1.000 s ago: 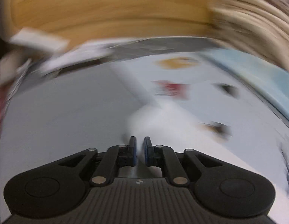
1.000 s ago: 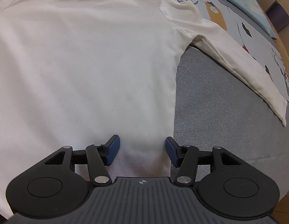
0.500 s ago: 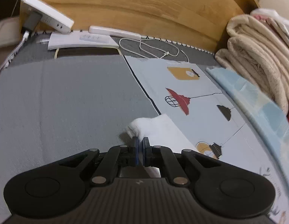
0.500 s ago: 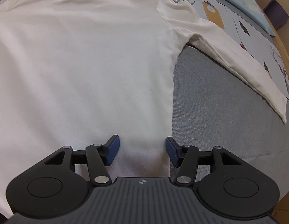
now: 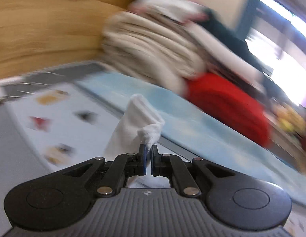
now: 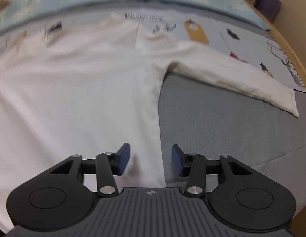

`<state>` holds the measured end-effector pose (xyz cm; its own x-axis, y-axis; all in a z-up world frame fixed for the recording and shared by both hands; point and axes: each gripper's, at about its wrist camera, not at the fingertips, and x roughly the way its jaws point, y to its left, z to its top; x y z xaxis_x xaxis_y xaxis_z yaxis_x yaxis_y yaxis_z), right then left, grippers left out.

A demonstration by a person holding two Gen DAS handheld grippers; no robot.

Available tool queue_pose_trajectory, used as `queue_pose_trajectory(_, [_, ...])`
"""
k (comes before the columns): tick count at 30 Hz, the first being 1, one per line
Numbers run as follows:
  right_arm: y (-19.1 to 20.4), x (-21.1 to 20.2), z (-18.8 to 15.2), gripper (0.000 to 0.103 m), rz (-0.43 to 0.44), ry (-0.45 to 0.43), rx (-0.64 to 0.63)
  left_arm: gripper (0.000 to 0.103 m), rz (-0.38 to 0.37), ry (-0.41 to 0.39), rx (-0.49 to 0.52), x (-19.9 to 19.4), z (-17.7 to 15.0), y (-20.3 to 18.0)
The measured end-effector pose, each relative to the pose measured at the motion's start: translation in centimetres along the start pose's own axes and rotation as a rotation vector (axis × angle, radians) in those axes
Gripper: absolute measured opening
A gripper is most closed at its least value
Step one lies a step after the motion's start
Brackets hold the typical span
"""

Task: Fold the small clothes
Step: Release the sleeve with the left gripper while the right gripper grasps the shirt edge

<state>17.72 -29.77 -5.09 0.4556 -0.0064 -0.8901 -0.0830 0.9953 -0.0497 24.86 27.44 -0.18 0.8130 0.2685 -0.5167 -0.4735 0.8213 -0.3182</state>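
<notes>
The cream shirt [image 6: 78,90] lies flat on the bed [image 6: 212,130], its side seam running between the right gripper [image 6: 151,161]'s blue pads, its sleeve [image 6: 241,81] stretched toward the bed's far right edge; half a second ago the cuff [image 5: 139,118] rested on the printed sheet [image 5: 60,106], now it hangs lifted from the left gripper [image 5: 148,152], whose fingers pinch it tight; the right jaws, wider earlier, are closing at half width, not yet pressing cloth.

One cream shirt [image 6: 78,90], two sleeves, one red blanket [image 5: 230,106], two claws
</notes>
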Motion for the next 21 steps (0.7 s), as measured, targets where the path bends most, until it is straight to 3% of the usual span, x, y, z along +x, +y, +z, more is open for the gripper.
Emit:
queue_pose_trajectory(3, [-0.6, -1.1, 0.6, 0.014, 0.059, -0.059, 0.059, 0.004, -0.148, 0.09, 0.052, -1.4, -3.5, -8.2])
queue_pose_trajectory(6, [-1.5, -2.0, 0.8, 0.013, 0.088, -0.111, 0.114, 0.004, -0.306, 0.142, 0.069, -2.3, -8.3, -16.0])
queue_pose_trajectory(8, [-2.2, -2.5, 0.5, 0.013, 0.104, -0.121, 0.151, 0.004, -0.372, 0.175, 0.087, -2.0, -11.7, -20.6])
queue_pose_trajectory(12, [-3.1, -2.5, -0.1, 0.013, 0.119, -0.103, 0.167, 0.005, -0.565, 0.381, 0.134, -1.0, -17.9, -28.9])
queue_pose_trajectory(14, [-3.4, -2.5, -0.1, 0.013, 0.116, -0.102, 0.147, 0.017, -0.636, 0.508, 0.155, -0.5, -19.8, -30.9])
queue_pose_trajectory(16, [-3.9, -2.4, 0.0, 0.013, 0.118, -0.104, 0.142, 0.019, -0.633, 0.508, 0.156, -0.4, -20.1, -30.8])
queue_pose_trajectory(21, [-4.6, -1.4, 0.8, 0.014, 0.149, -0.115, 0.19, 0.019, -0.425, 0.393, 0.15, 1.5, -16.1, -26.6])
